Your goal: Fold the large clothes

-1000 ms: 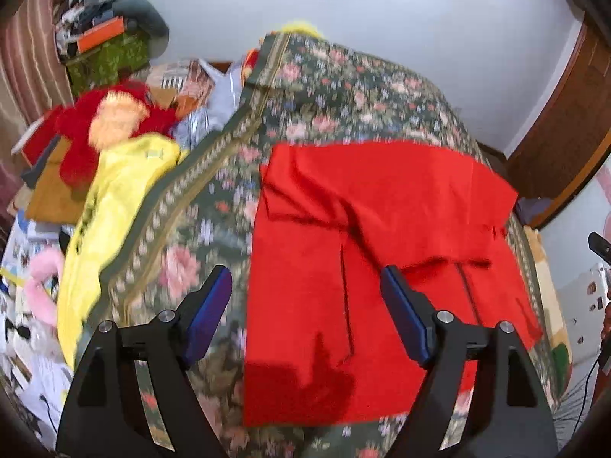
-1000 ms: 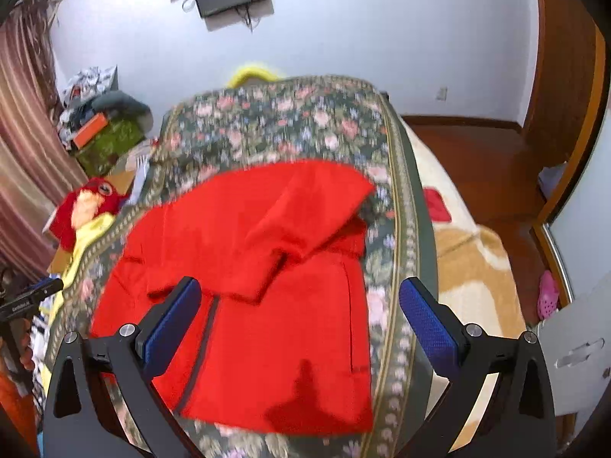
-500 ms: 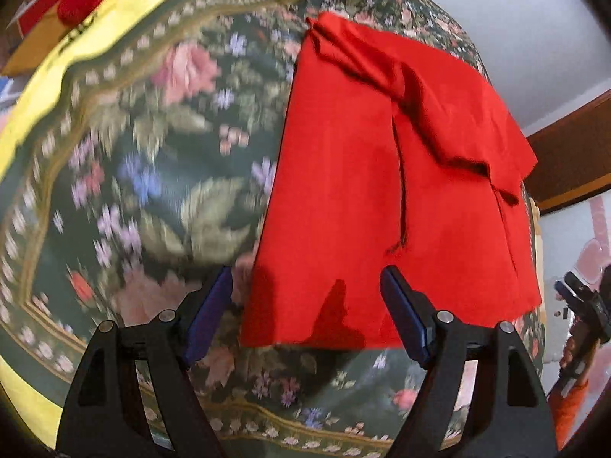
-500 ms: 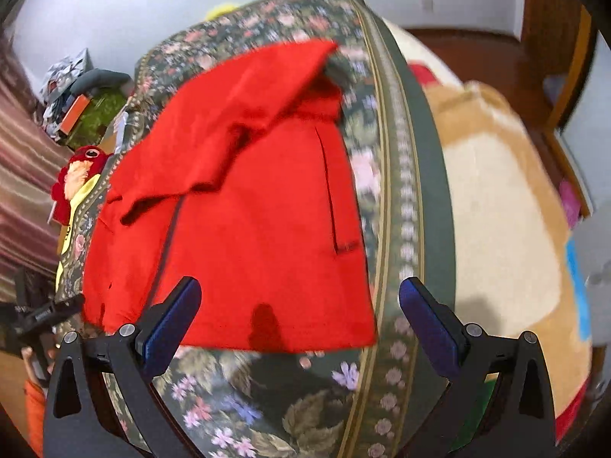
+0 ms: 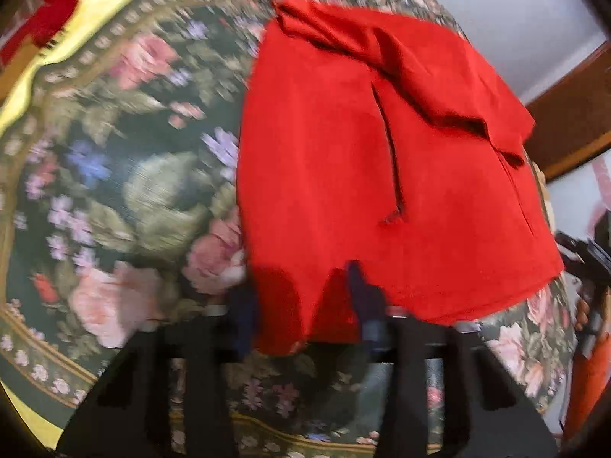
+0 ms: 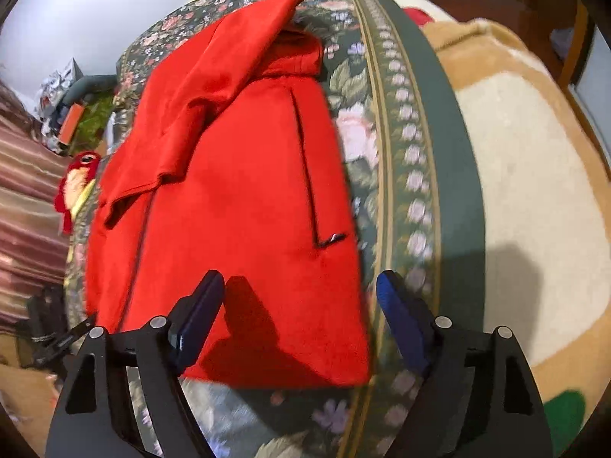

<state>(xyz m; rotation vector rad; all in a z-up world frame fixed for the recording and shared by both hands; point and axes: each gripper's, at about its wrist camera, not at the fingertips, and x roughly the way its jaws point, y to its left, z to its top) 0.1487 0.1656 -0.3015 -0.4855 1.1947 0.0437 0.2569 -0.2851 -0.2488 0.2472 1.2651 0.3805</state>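
A large red garment (image 5: 343, 160) lies partly folded on a floral bedspread (image 5: 126, 175), its upper part folded down over the body. My left gripper (image 5: 301, 305) is at the garment's near left hem corner, its jaws partly closed with the red cloth between them; the frame is blurred. In the right wrist view the same garment (image 6: 236, 191) fills the middle. My right gripper (image 6: 301, 305) is open, its jaws straddling the near right hem corner, low over the cloth.
A yellow cloth (image 5: 34, 87) and a red plush toy (image 6: 78, 175) lie at the bed's left side. A tan and cream blanket (image 6: 527, 175) lies to the right of the bedspread border (image 6: 431, 122). Clutter is stacked by the far wall (image 6: 72, 110).
Both grippers have dropped toward the near hem of the garment. The left jaws have narrowed around the left hem corner. The right jaws have moved in over the right corner and stay open.
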